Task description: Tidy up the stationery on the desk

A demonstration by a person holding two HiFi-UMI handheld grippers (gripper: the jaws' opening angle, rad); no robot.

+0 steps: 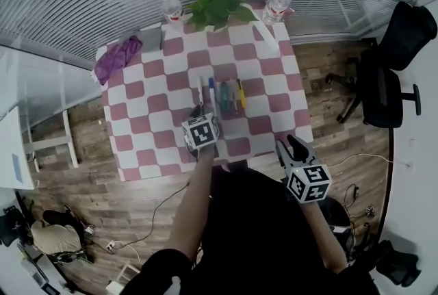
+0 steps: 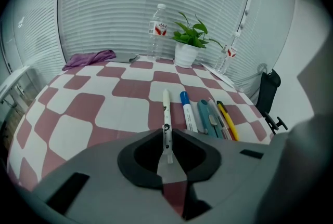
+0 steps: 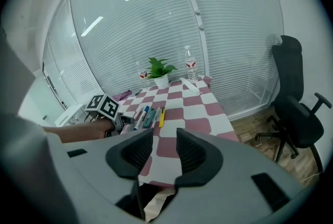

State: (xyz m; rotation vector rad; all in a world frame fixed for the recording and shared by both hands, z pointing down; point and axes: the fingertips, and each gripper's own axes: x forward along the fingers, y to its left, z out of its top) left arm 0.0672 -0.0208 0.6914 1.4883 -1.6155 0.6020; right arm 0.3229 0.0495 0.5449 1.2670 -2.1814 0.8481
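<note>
A white pen (image 1: 200, 90) (image 2: 166, 106) lies on the checked tablecloth (image 1: 137, 116), leftmost in a neat row. Beside it are a blue-capped marker (image 1: 212, 92) (image 2: 186, 108), teal stationery (image 2: 204, 116) and a yellow pen (image 1: 241, 93) (image 2: 227, 119). My left gripper (image 1: 200, 111) (image 2: 166, 129) points down at the pen's near end. Its fingertips close snugly on that end, which runs back between the jaws. My right gripper (image 1: 293, 148) (image 3: 164, 132) hangs off the table's front right corner, open and holding nothing. The right gripper view shows the left gripper's marker cube (image 3: 106, 106) next to the row.
At the table's far edge stand a potted plant (image 1: 215, 3) and two water bottles (image 1: 171, 7) (image 1: 276, 5). A purple cloth (image 1: 116, 57) lies at the far left corner. A black office chair (image 1: 390, 74) stands on the wooden floor to the right.
</note>
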